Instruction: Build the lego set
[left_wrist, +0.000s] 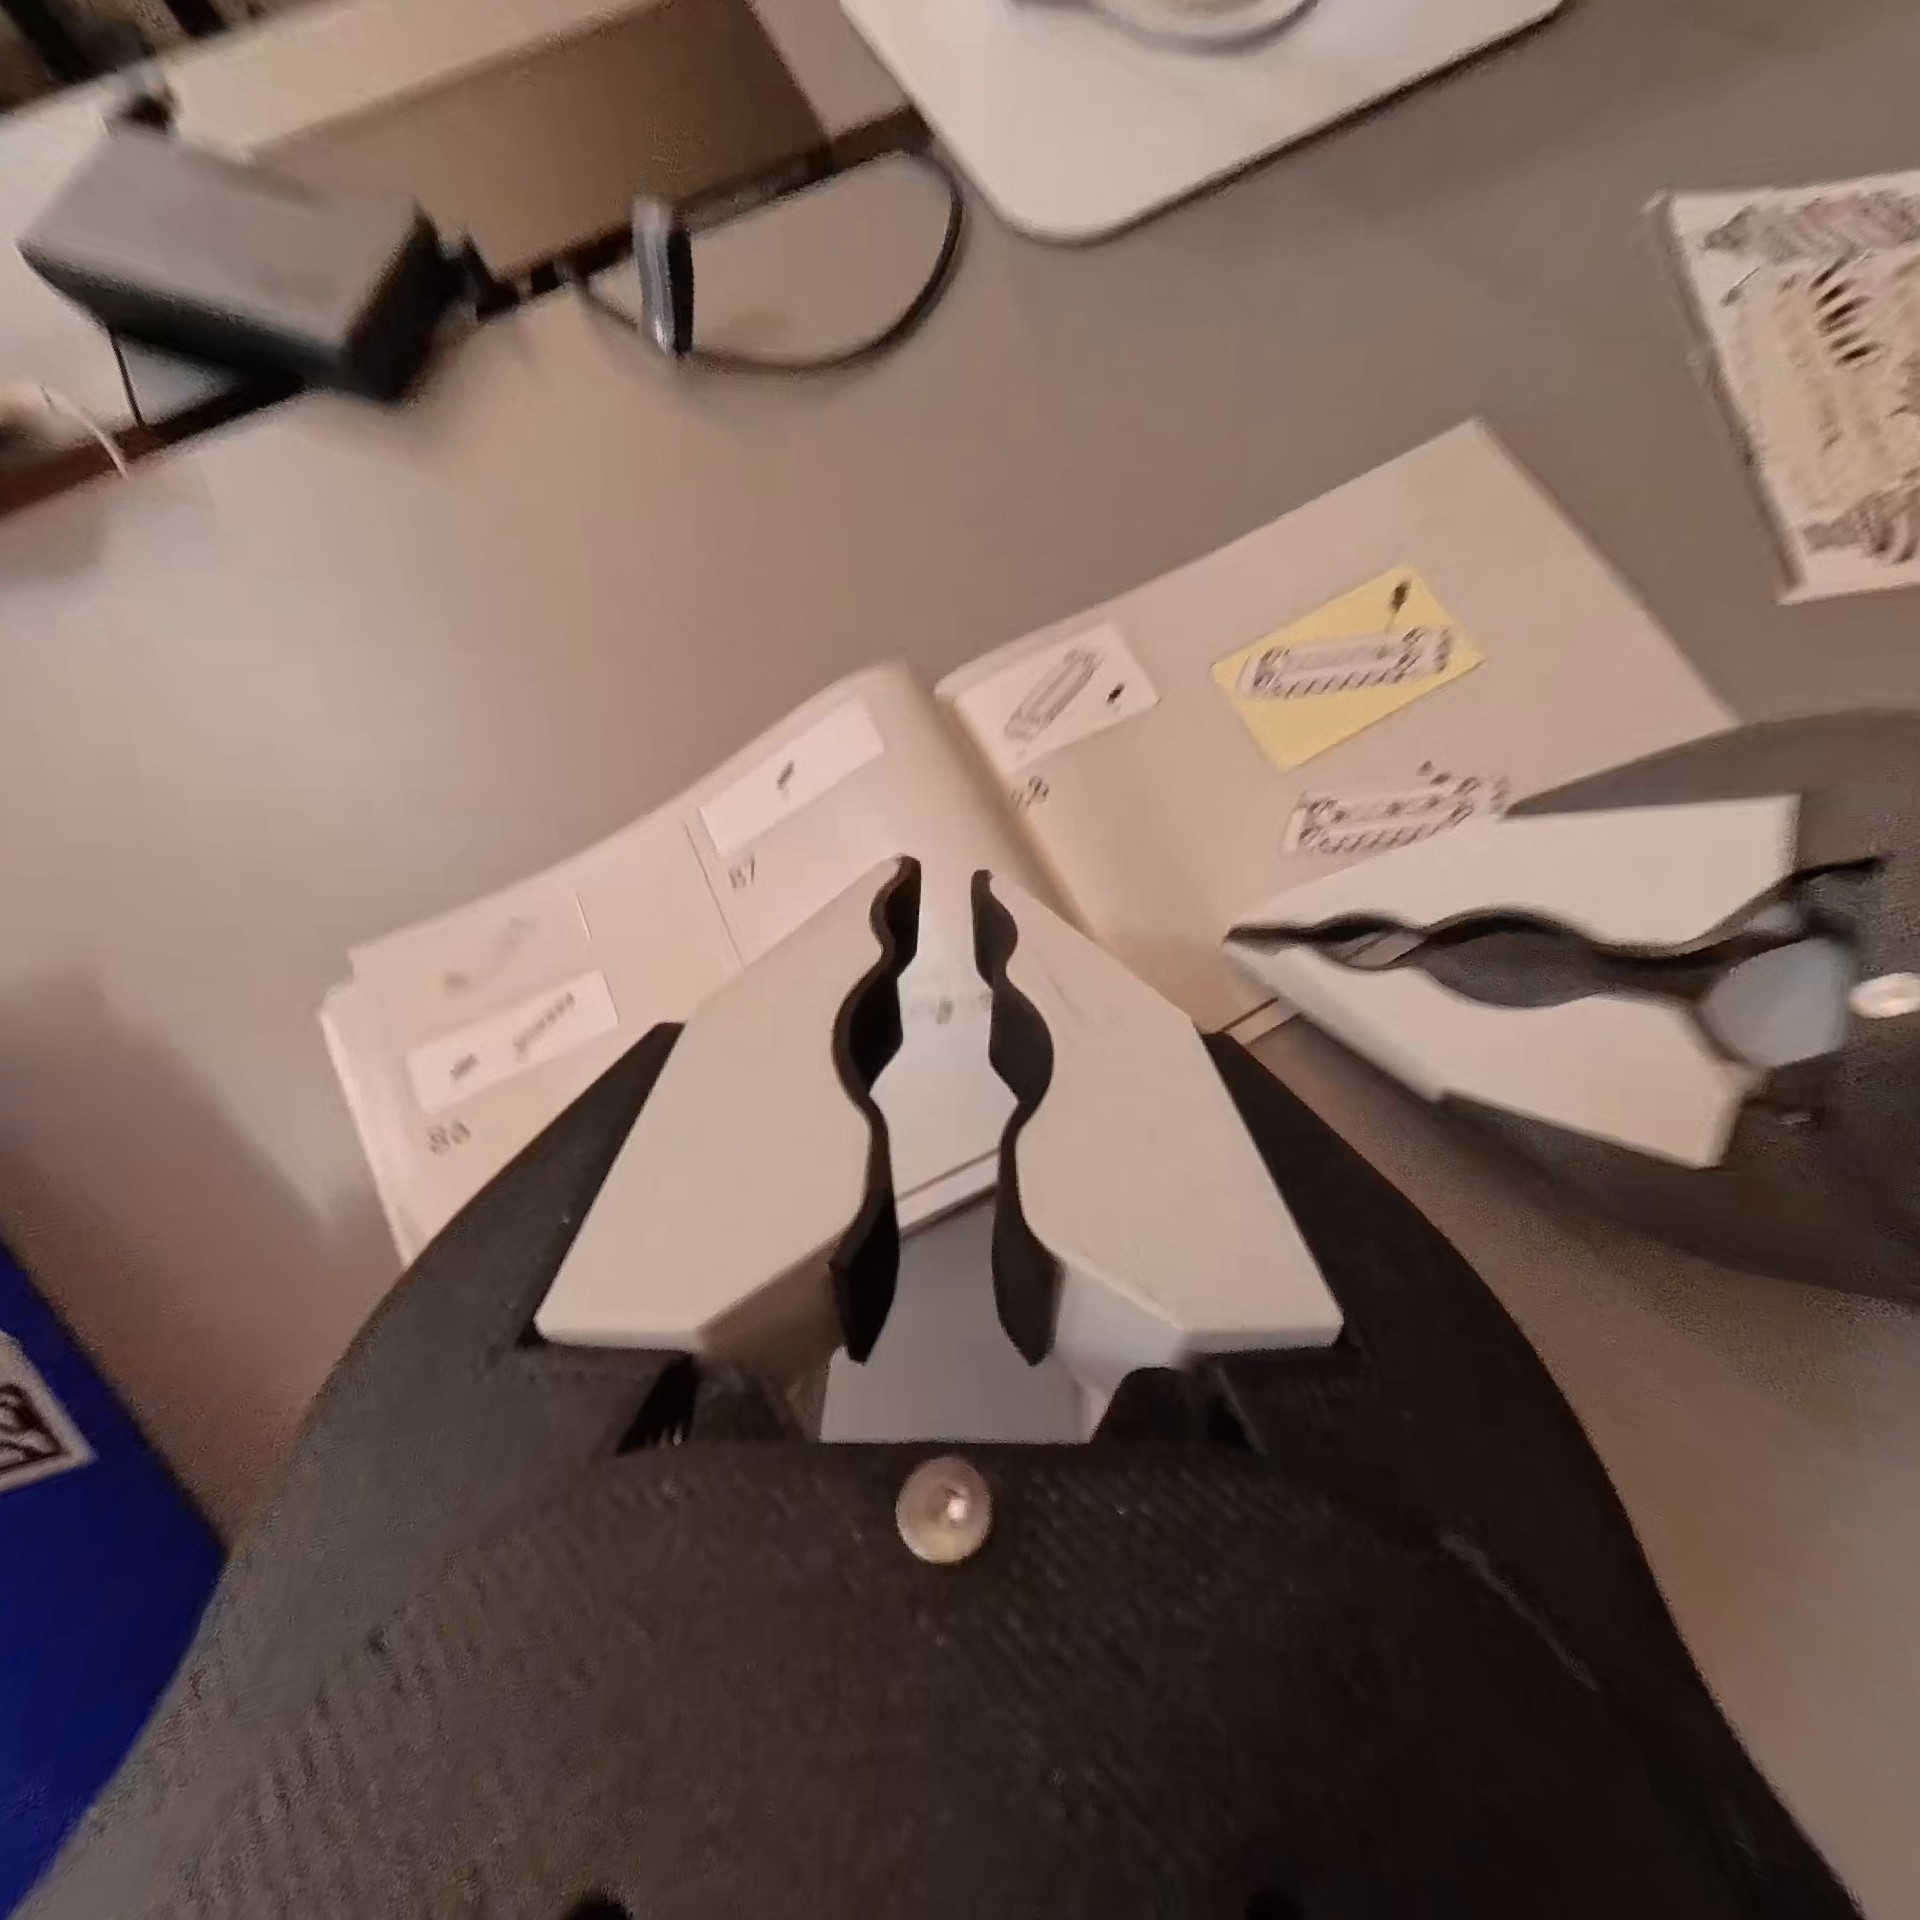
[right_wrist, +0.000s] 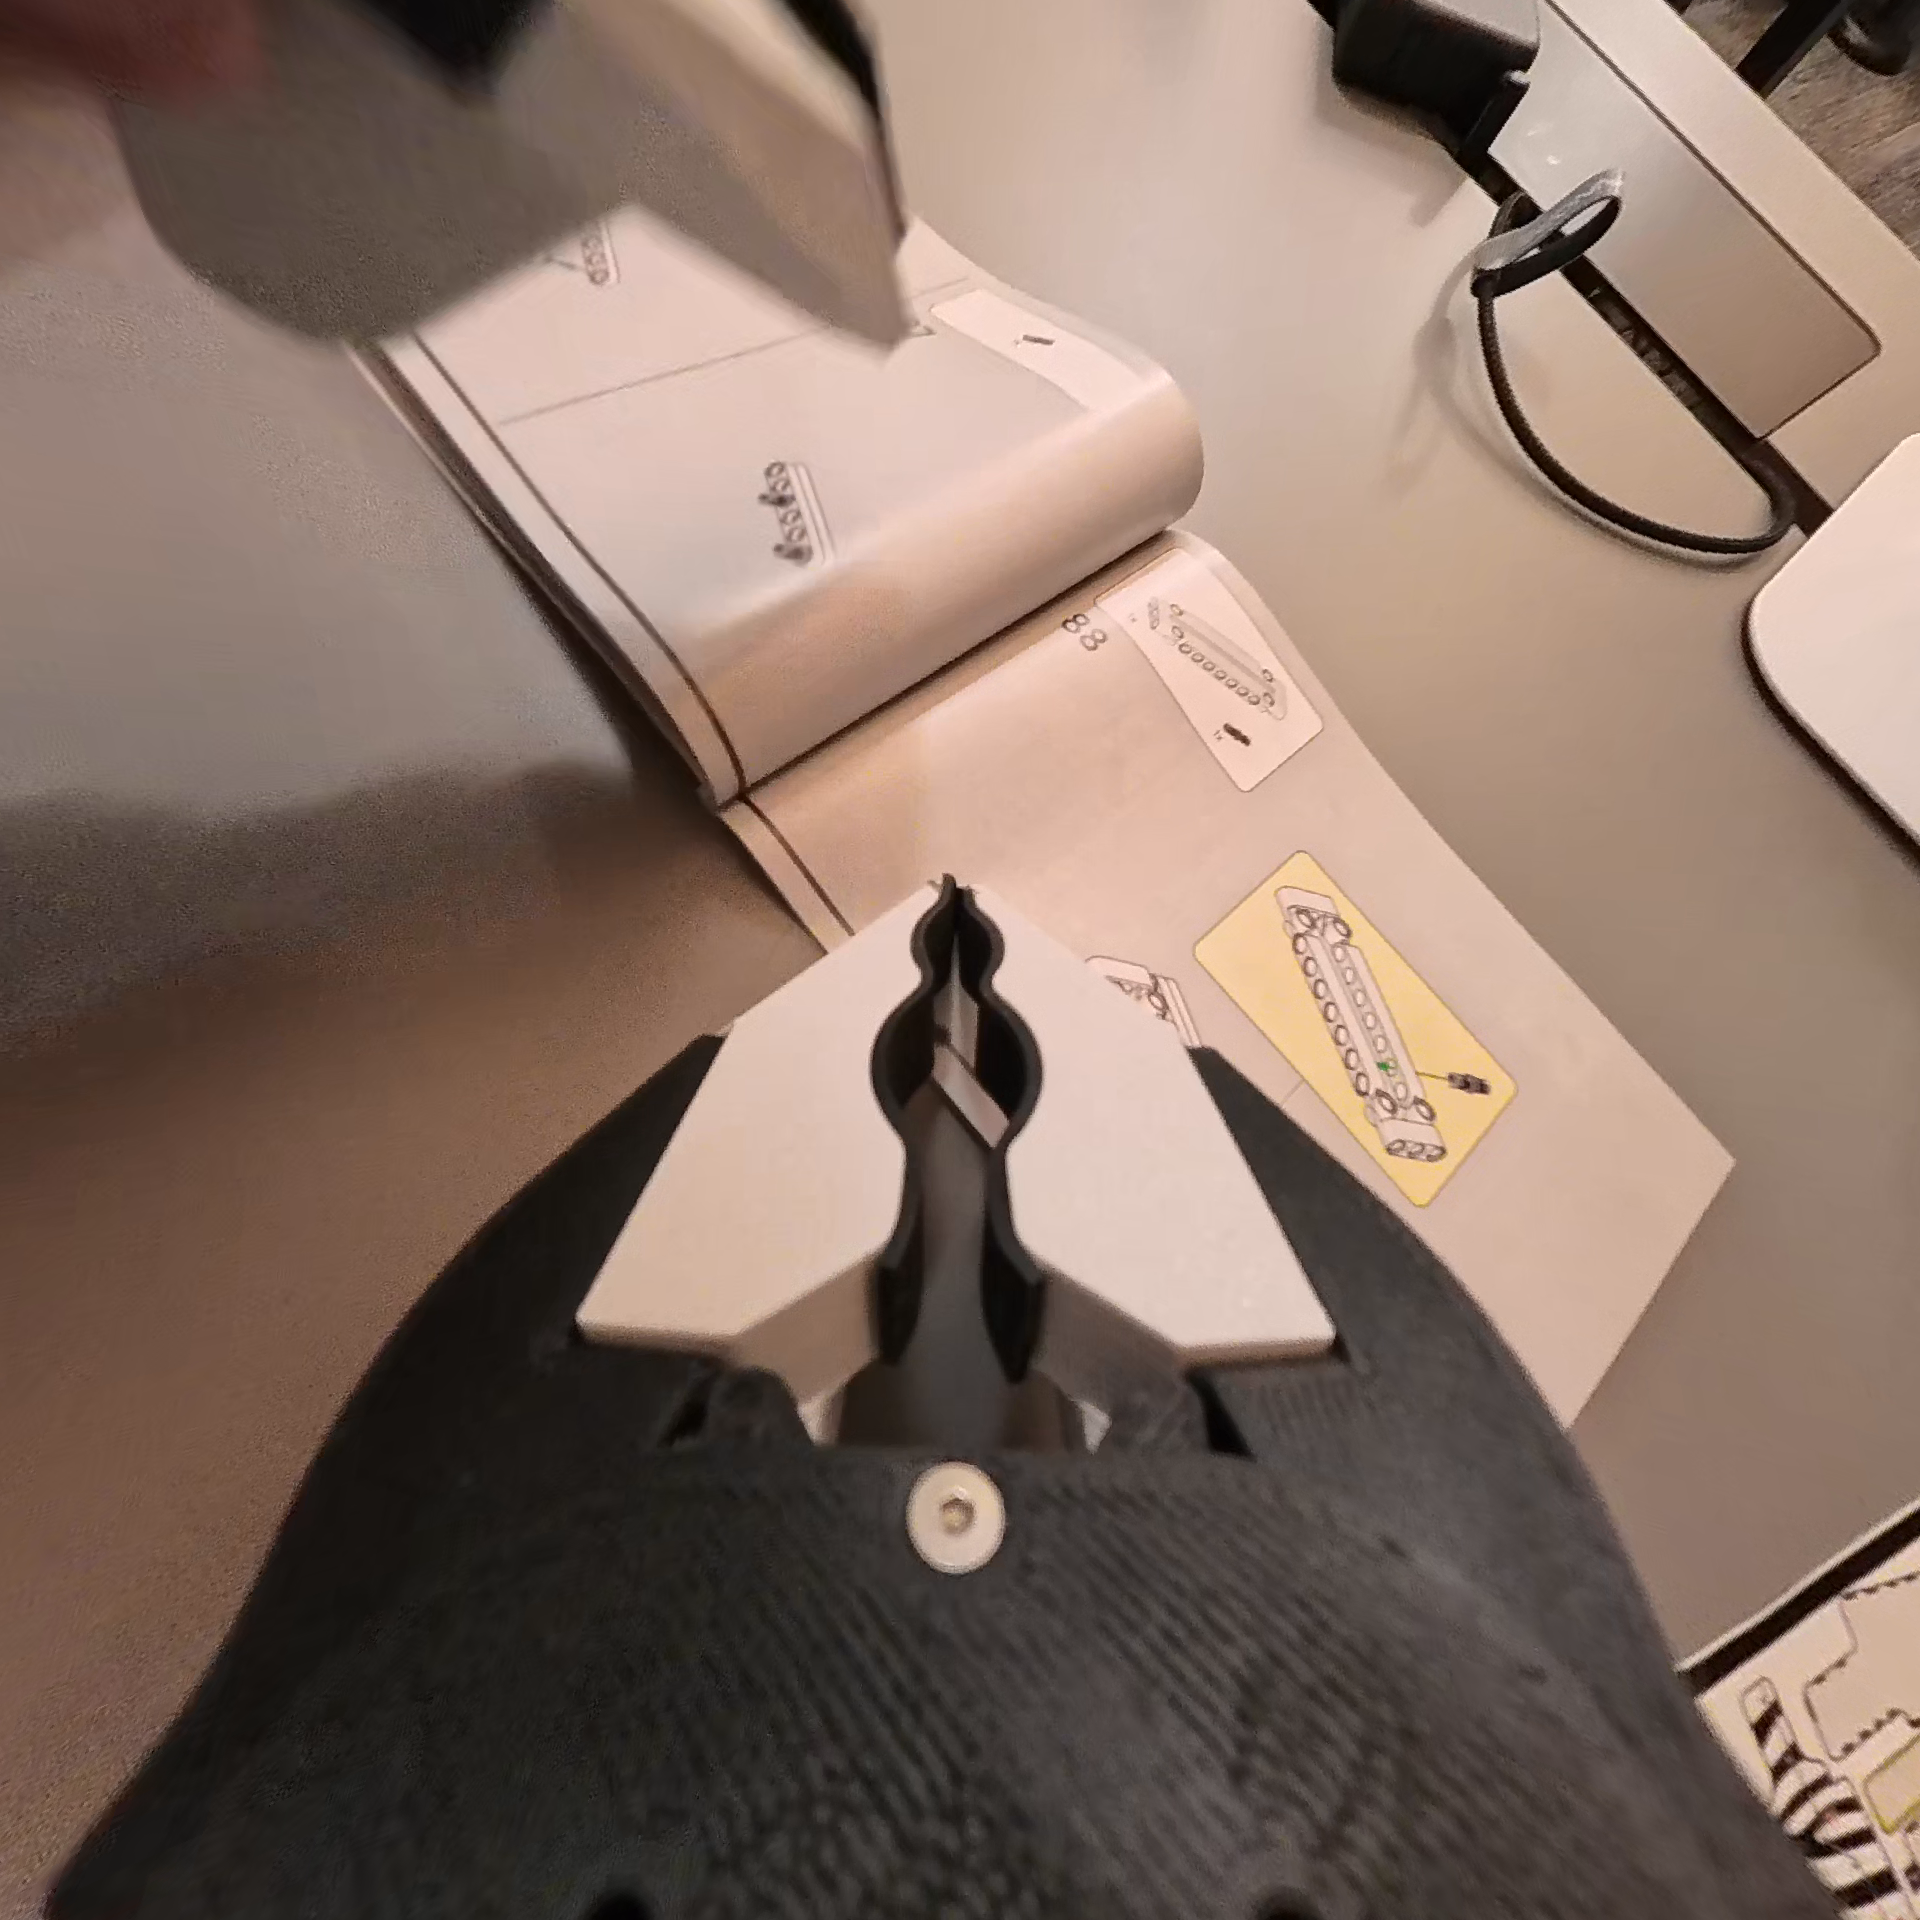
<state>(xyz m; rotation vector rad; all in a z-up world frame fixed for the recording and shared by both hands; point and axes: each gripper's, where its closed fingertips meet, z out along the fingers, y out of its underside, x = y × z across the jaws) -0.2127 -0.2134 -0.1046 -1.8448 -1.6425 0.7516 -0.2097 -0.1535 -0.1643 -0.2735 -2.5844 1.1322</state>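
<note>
Two wavy-padded claws over matte paper booklet: left claw spread, right claw pressed together.

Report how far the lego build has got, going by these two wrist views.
Done: nothing assembled shows; no loose bricks are in view. The instruction booklet lies open on the grey table, well into its pages. In hand: the right gripper is shut, with no brick visibly in it; the left gripper is slightly open and empty, over the booklet. Left: the beam and pin step in the yellow panel, and any later ones.
</note>
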